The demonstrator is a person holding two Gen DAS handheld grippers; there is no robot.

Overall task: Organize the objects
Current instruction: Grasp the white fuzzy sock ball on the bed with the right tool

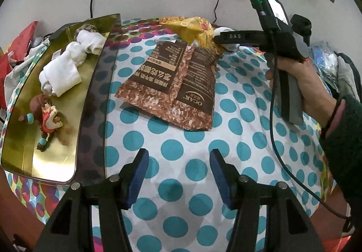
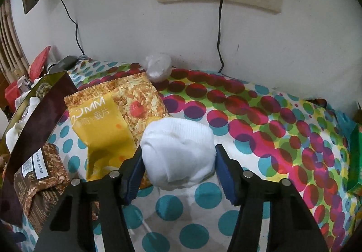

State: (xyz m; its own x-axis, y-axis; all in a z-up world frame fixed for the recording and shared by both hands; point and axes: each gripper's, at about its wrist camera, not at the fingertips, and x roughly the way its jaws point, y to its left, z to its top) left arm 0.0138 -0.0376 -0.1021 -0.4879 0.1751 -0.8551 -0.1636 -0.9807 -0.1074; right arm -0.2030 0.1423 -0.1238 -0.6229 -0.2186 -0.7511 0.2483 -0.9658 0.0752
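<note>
While the polka-dot cloth (image 1: 181, 161) is spread under everything as the largest thing in view, one gold tray (image 1: 34, 154) is seen lying on its left side, a dark lid or wall (image 1: 95, 102) standing along the tray's right edge. Inside the tray, two rolled white socks (image 1: 61, 75) are counted, lying in a row toward its far end, and one small toy figure (image 1: 46, 118) is laid nearer its front corner.

Two snack bags are counted to the right of the tray: one brown bag (image 1: 172, 86) lying flat just beside it, and one yellow bag (image 2: 106, 125) behind the brown one, farther from the tray's front and overlapping it at the top.

One more rolled white sock (image 2: 178, 154) is gripped by the right gripper (image 2: 178, 161), its blue pads (image 2: 226, 175) pressed against both sides of the bundle; it is held just right of the yellow bag, well away from the tray. Whether the sock is touching the cloth cannot be told.

The left gripper (image 1: 178, 172) is held over bare cloth in front of the brown bag, its jaws spread wide with nothing between them.

One small wad of clear plastic (image 2: 158, 66) is seen at the wall, behind the yellow bag.
</note>
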